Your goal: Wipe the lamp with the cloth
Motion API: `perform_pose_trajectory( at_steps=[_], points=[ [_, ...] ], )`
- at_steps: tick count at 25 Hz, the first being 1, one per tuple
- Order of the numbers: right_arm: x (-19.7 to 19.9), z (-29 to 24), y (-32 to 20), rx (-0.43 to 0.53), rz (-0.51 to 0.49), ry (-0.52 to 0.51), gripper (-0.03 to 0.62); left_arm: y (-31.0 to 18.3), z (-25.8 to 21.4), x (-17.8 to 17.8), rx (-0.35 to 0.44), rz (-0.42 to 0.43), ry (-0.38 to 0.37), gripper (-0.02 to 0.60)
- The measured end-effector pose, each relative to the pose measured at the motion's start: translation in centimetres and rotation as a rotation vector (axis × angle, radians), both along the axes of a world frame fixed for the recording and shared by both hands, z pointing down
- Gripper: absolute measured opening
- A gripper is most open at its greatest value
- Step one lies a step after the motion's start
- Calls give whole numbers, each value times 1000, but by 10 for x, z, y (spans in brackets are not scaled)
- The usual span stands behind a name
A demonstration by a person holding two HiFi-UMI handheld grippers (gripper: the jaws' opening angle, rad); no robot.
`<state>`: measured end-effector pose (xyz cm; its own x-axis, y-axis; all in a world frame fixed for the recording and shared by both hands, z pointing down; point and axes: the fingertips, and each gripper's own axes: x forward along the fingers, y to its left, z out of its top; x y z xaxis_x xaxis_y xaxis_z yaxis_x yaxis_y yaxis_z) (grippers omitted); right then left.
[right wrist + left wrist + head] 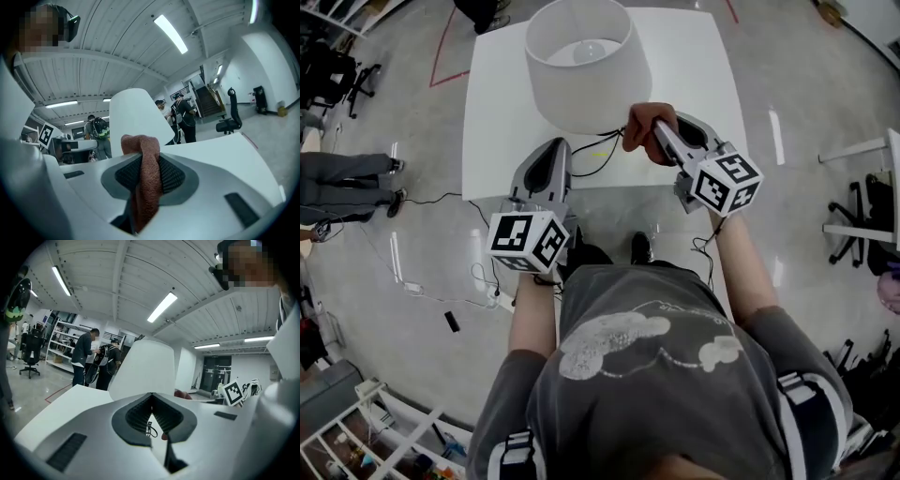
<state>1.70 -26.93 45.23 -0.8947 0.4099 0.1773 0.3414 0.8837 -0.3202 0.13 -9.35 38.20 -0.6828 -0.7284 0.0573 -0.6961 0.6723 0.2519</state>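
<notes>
A lamp with a white drum shade (581, 75) stands on the white table (694, 56). My right gripper (659, 129) is shut on a reddish-brown cloth (639, 127), held against the shade's lower right edge. In the right gripper view the cloth (147, 173) hangs bunched between the jaws, with the shade (133, 115) just behind it. My left gripper (558, 145) is shut and empty, pointing at the lamp from the table's front left. In the left gripper view the shade (147, 366) rises close ahead and a bit of cloth (180, 393) shows at its right.
A black cable (600, 155) loops across the table under the shade towards the front edge. An office chair (862, 220) stands at the right, a seated person's legs (347, 178) at the left. Cables and a power strip (492, 295) lie on the floor.
</notes>
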Motion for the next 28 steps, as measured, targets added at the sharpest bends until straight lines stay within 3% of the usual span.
perform_pose_trajectory(
  at_steps=[6,12,16,20,28],
  points=[
    [14,6,-8,-6,2,10,86,-2,-2,17,5,-12,-5,9],
    [17,-30,-5,28,-9,-73,86,7,-33,7,36,4,-81,9],
    [5,-69,2,45,-19,-141,86,11,-52,-14,73,14,-98,9],
    [-27,-116,-12,24,-6,-205,86,-3,-66,-39,44,33,-122,9],
    [-34,-134,-8,30,-103,-310,86,0,-62,-19,48,-28,-139,9]
  ],
)
